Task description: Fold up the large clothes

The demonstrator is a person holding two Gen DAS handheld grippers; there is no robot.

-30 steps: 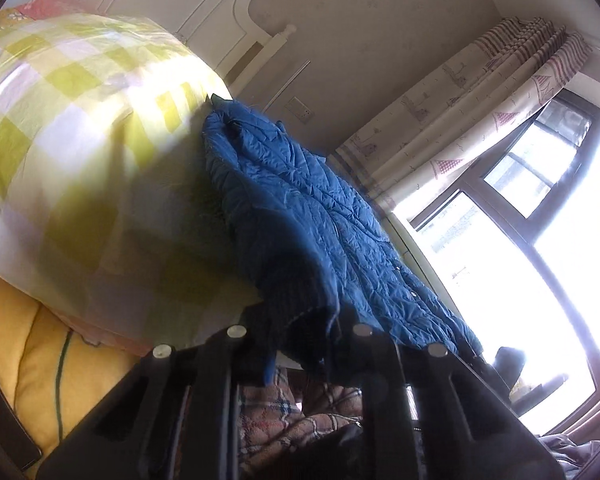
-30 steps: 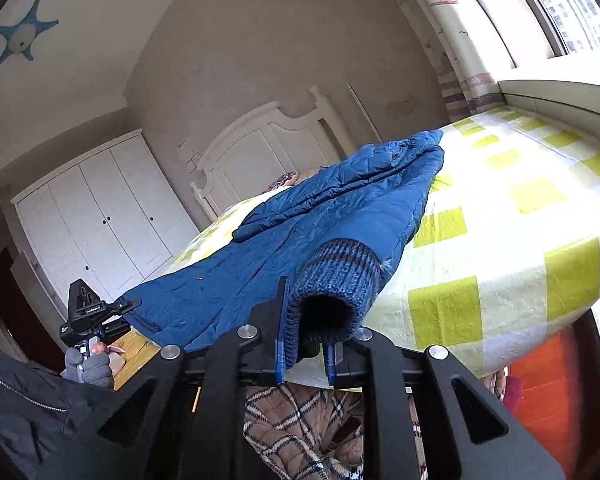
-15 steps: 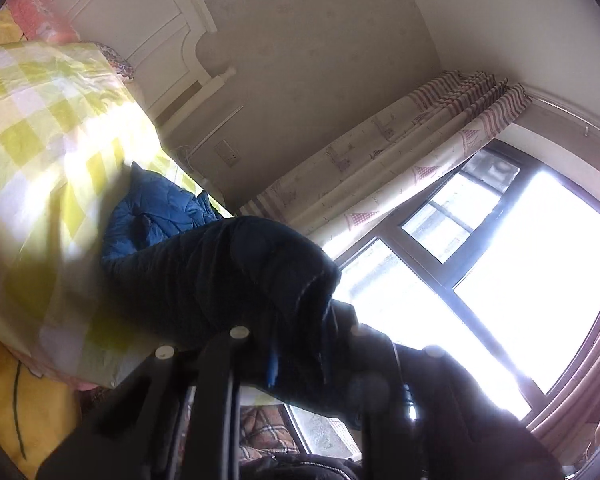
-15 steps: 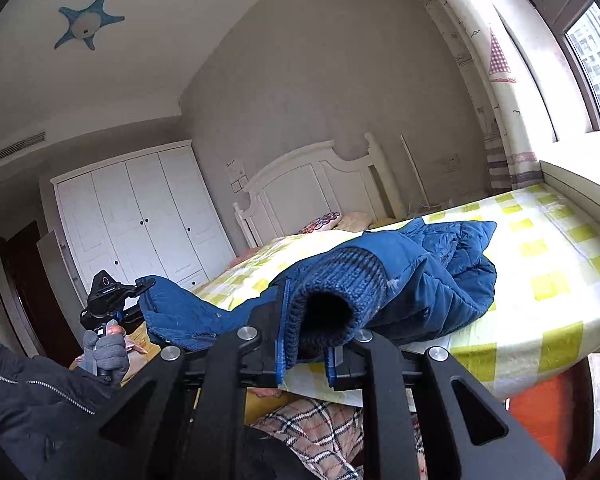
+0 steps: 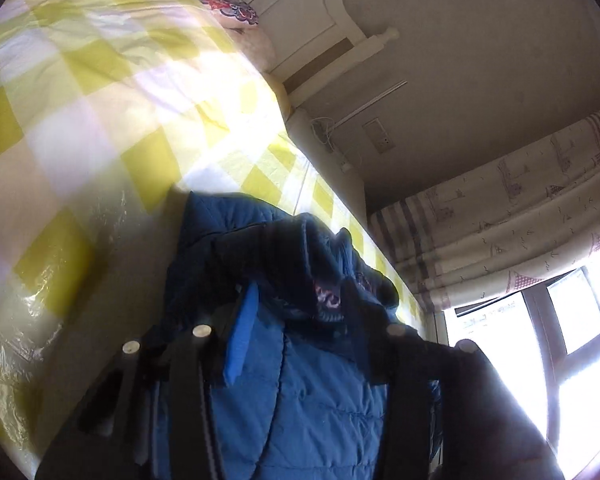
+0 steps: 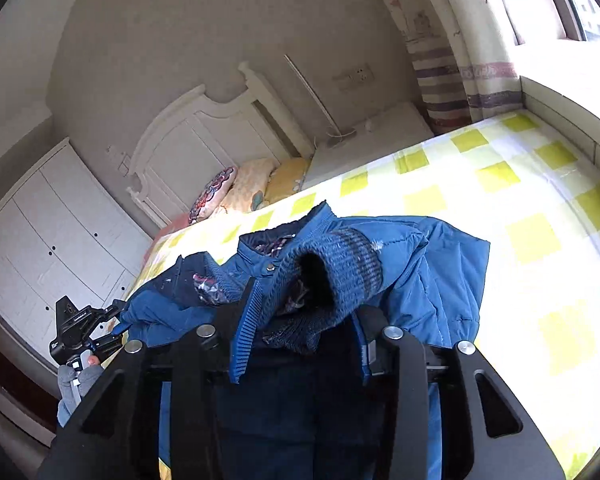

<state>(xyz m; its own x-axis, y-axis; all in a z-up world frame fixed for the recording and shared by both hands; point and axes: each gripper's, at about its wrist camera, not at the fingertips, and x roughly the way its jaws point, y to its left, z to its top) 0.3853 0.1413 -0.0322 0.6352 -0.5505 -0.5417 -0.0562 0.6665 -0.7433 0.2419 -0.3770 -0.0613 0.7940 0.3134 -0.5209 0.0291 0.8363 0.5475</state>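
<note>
We have both sleeve ends laid over the blue jacket on the bed, and the right hand-held gripper and left hand-held gripper have just been opening, cuffs lying loose between their jaws, so the fold stays.

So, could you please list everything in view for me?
bed cover: one, yellow and white checked, over the bed
jacket: one, blue quilted, bunched on the cover's near edge
knit cuff: one, dark blue, atop the jacket
pillows: three, patterned, pale, yellow, against the headboard
headboard: one, white, at the wall
wardrobe: one, white, beside the bed
curtain: one, cream, striped, by the window
left gripper: one, black, jaws just been opening, jacket between
right gripper: one, black, jaws just been opening, cuff between
gloved hand: one, grey, holding the left gripper
</note>
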